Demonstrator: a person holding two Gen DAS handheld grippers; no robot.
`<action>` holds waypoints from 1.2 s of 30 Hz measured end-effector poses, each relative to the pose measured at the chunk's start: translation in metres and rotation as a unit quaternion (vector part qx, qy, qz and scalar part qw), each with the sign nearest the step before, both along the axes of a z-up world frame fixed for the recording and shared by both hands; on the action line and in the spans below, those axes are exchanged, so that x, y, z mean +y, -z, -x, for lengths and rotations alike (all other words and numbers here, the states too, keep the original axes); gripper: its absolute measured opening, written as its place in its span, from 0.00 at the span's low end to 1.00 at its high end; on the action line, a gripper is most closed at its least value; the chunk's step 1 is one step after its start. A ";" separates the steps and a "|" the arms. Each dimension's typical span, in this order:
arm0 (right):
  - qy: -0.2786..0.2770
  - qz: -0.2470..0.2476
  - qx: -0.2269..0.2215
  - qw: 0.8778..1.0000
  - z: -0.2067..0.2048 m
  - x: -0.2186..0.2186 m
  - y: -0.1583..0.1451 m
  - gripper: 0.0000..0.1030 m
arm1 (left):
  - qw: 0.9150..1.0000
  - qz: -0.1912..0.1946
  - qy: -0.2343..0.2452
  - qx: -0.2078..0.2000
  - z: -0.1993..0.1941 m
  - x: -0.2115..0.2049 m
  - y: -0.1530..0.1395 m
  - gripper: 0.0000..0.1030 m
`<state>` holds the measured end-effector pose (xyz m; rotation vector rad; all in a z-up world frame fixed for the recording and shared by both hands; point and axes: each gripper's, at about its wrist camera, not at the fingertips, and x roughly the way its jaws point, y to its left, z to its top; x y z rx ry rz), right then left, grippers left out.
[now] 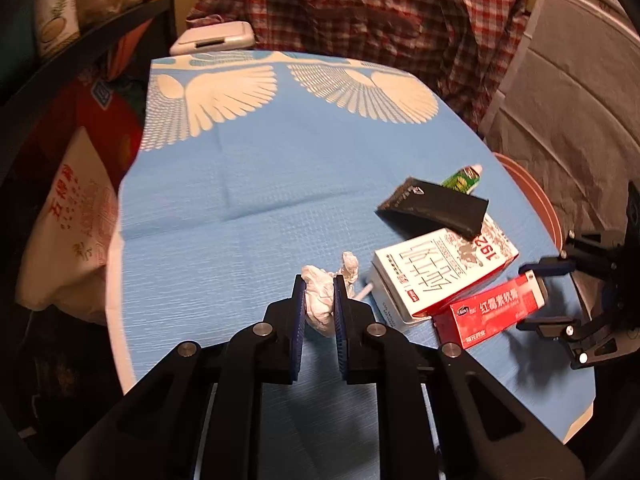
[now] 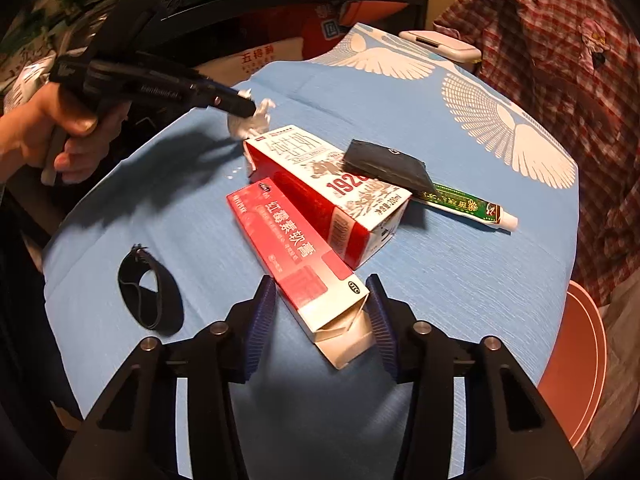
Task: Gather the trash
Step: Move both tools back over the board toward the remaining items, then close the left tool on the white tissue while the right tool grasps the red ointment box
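Observation:
A crumpled white tissue (image 1: 320,304) sits on the blue tablecloth (image 1: 240,200), and my left gripper (image 1: 319,280) is shut on it, both pads pressing its sides. In the right wrist view a hand holds that left gripper (image 2: 240,104) at the tissue (image 2: 258,120). A red medicine box (image 2: 296,248) lies flat, its opened end between the fingers of my right gripper (image 2: 320,304). The jaws stand open, with a small gap at the left pad. From the left wrist the right gripper (image 1: 534,296) straddles the red box (image 1: 492,312).
A white-and-red milk carton (image 2: 332,196) lies against the red box, with a black pouch (image 2: 384,164) on it and a green tube (image 2: 468,204) behind. A black strap loop (image 2: 148,292) lies left. A reddish round stool (image 2: 576,360) stands beyond the right edge. Bags (image 1: 72,220) crowd the left.

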<state>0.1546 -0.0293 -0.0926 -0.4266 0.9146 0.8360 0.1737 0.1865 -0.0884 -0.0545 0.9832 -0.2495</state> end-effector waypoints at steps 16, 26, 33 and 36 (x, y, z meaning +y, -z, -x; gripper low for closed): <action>0.023 -0.038 -0.027 0.999 0.014 -0.029 -0.040 0.39 | 0.998 0.003 -0.053 -0.043 0.012 0.016 -0.037 0.13; 0.079 -0.073 -0.050 0.993 0.010 -0.063 -0.070 0.39 | 0.995 0.015 -0.053 -0.080 0.022 -0.006 -0.066 0.13; 0.120 -0.084 -0.064 0.987 0.003 -0.084 -0.080 0.39 | 0.994 0.019 -0.040 -0.098 0.025 -0.030 -0.080 0.13; 0.137 -0.089 -0.070 0.984 0.001 -0.093 -0.084 0.39 | 0.994 0.020 -0.038 -0.105 0.025 -0.038 -0.085 0.13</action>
